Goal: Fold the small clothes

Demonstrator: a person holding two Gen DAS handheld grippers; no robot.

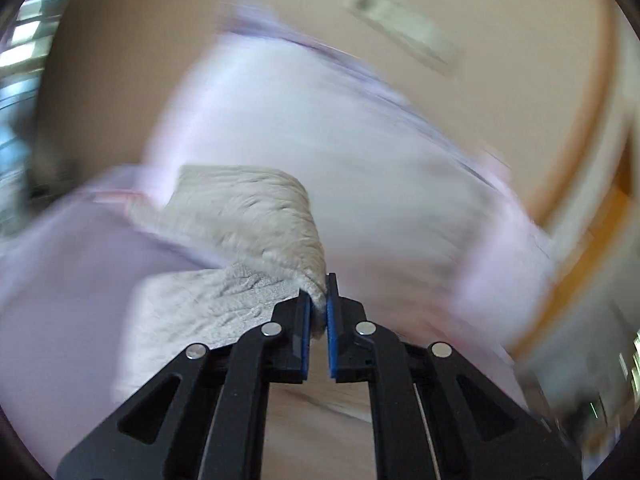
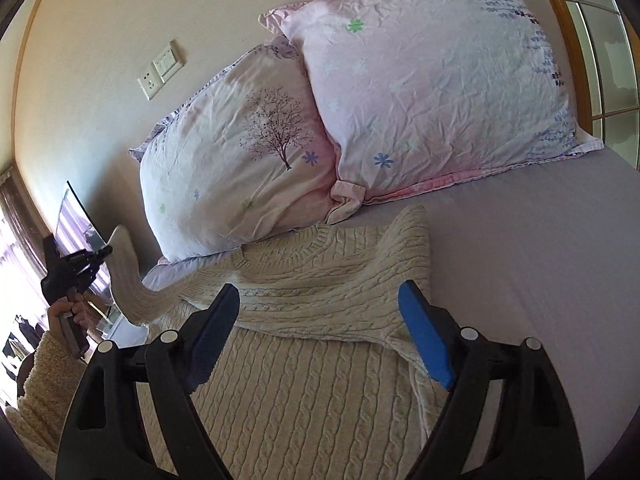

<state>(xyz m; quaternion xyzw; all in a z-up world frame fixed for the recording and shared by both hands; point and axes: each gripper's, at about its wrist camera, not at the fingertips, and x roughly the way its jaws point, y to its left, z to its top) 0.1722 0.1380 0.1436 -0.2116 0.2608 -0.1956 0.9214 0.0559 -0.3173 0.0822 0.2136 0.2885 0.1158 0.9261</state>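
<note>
Left gripper (image 1: 318,306) raised at nine o'clock, clamped on sweater (image 2: 304,320) sleeve (image 2: 128,276). Right gripper (image 2: 320,332) spread wide, hovering over sweater body on bed (image 2: 540,260); pillows (image 2: 400,100) at twelve o'clock.

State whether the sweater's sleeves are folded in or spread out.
One sleeve lies folded across the sweater; the other sleeve hangs lifted, pinched by the left gripper.

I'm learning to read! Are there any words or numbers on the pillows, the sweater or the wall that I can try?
No words or numbers can be read anywhere.
The pillows carry only pictures: a tree and little flowers.
The cream sweater shows only cable knitting, no label.
The wall switch and socket are plain, with no lettering visible.
The left wrist view is too blurred to read anything.
</note>
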